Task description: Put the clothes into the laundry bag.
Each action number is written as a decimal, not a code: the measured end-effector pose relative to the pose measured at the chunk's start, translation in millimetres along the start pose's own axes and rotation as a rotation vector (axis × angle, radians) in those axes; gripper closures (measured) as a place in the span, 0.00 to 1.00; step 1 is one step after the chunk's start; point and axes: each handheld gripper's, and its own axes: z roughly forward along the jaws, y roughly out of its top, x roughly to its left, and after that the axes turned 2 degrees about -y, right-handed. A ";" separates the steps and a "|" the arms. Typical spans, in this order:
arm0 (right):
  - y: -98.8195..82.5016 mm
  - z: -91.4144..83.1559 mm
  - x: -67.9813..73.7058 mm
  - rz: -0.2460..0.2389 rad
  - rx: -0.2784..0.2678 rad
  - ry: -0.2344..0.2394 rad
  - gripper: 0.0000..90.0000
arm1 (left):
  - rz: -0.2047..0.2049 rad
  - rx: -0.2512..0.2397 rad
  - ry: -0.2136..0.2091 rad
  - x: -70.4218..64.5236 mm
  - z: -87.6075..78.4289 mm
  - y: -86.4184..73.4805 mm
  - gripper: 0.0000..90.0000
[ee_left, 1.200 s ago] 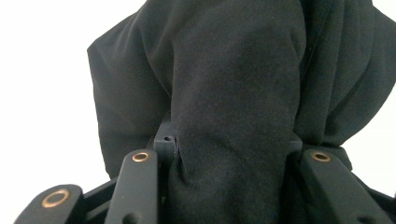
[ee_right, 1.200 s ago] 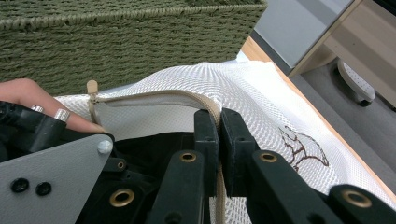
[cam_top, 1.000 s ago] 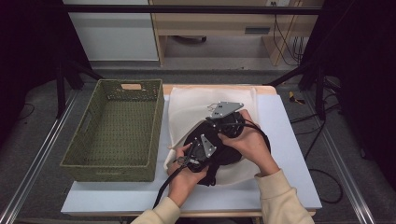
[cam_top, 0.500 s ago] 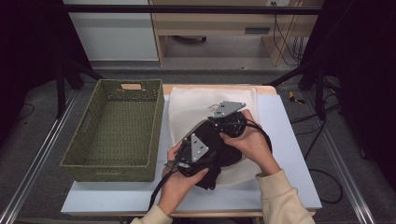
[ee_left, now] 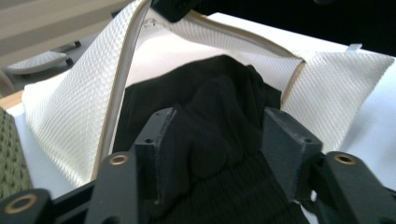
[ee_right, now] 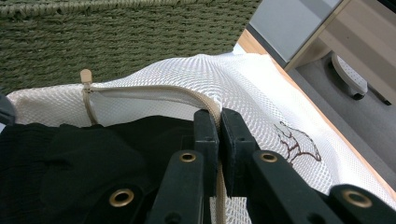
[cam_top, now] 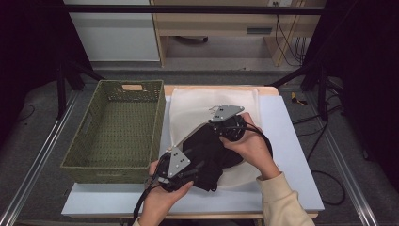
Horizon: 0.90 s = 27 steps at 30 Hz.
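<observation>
A white mesh laundry bag point(cam_top: 202, 101) lies on the table with its zippered mouth facing me. My right gripper point(cam_top: 208, 126) is shut on the beige zipper edge point(ee_right: 154, 91) and lifts it; in the right gripper view its jaws point(ee_right: 217, 123) pinch that edge tight. A black garment point(cam_top: 214, 150) lies half inside the mouth and trails out toward my left gripper point(cam_top: 198, 172). In the left gripper view black cloth point(ee_left: 219, 98) bunches between the jaws point(ee_left: 215, 128), which have just been closing and press on it from both sides.
A green woven basket point(cam_top: 117, 127) stands left of the bag, its wall close behind the bag's mouth point(ee_right: 116, 42). The pale table top point(cam_top: 294, 150) has bare room on the right. Cables trail from both grippers. Beyond the far edge are a floor and furniture.
My left hand has drawn back toward the near left corner and risen a little, stretching the black garment out of the bag's mouth. The right gripper has stayed put on the zipper edge.
</observation>
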 end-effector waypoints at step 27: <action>-2.4 -2.8 1.4 0.007 0.002 0.004 0.96 | -0.015 0.181 -0.071 -8.4 5.7 -52.1 1.00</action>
